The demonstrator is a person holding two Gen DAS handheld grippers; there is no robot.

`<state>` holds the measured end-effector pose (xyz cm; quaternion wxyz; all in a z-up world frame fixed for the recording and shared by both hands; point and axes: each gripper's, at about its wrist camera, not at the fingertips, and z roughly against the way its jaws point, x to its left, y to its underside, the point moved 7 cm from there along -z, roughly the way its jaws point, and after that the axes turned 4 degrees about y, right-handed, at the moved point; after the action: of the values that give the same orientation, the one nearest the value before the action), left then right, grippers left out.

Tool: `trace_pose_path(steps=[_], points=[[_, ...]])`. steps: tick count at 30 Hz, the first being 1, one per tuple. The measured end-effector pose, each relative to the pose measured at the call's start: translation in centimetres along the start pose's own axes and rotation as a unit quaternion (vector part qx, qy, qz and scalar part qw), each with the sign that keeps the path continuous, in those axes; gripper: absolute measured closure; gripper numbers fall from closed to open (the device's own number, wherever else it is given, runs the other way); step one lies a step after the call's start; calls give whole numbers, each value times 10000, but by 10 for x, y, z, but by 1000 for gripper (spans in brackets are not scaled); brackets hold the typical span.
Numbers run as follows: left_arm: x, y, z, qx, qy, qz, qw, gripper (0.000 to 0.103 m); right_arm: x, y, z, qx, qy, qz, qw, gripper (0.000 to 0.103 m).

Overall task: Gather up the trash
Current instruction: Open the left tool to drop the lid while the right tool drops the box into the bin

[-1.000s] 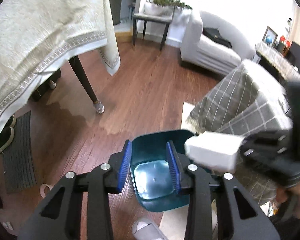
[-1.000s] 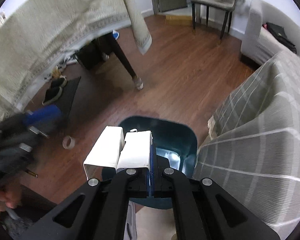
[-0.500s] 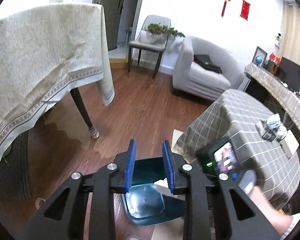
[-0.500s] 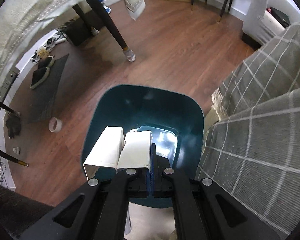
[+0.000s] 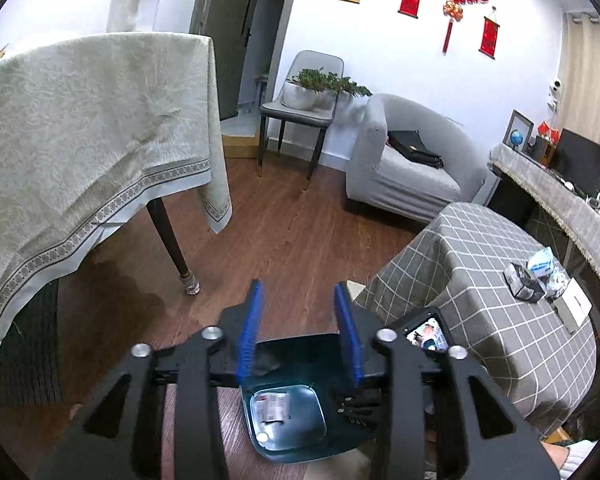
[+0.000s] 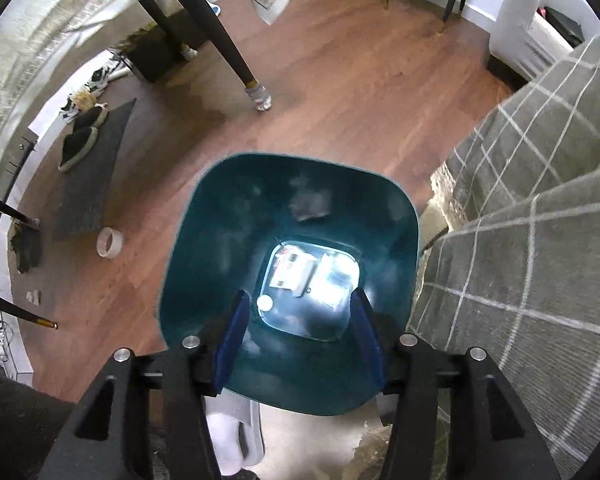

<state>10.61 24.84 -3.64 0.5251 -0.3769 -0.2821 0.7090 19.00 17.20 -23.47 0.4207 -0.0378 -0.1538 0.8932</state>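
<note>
A teal bin point(image 6: 220, 220) stands on the wood floor beside the grey checked table point(image 6: 540, 240). My right gripper point(image 6: 299, 296) hangs over the bin's mouth, its jaws opening with nothing between them. The white carton point(image 6: 294, 270) lies flat on the bin's bottom next to a small white disc point(image 6: 265, 303). In the left wrist view my left gripper point(image 5: 298, 286) sits above the bin point(image 5: 300, 354), jaws opening and empty, and the carton point(image 5: 274, 406) shows below. More crumpled packets and small boxes point(image 5: 536, 276) lie on the checked table point(image 5: 480, 260).
A dining table under a cream cloth point(image 5: 80, 140) and its dark leg point(image 5: 172, 244) stand left. A grey armchair point(image 5: 400, 168) and a chair with a plant point(image 5: 300, 112) are behind. A tape roll point(image 6: 110, 242), slippers on a mat point(image 6: 80, 148) and a person's foot point(image 6: 232, 440) are on the floor.
My right gripper sank over the bin and opened, and the white carton it held now lies in the bin. My left gripper rose and tilted up; its jaws widened.
</note>
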Motion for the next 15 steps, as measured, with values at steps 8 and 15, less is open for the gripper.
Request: trace_pose_path(steps=[8,15], points=[[6,-6,8,-153,-84,30,9998,37,20,-21,58,-800,-211,230,9963,37],[-2,-12,15,-301,-204,-232,9991,17,12,-27,116,-1553,-148,288,9873,27]])
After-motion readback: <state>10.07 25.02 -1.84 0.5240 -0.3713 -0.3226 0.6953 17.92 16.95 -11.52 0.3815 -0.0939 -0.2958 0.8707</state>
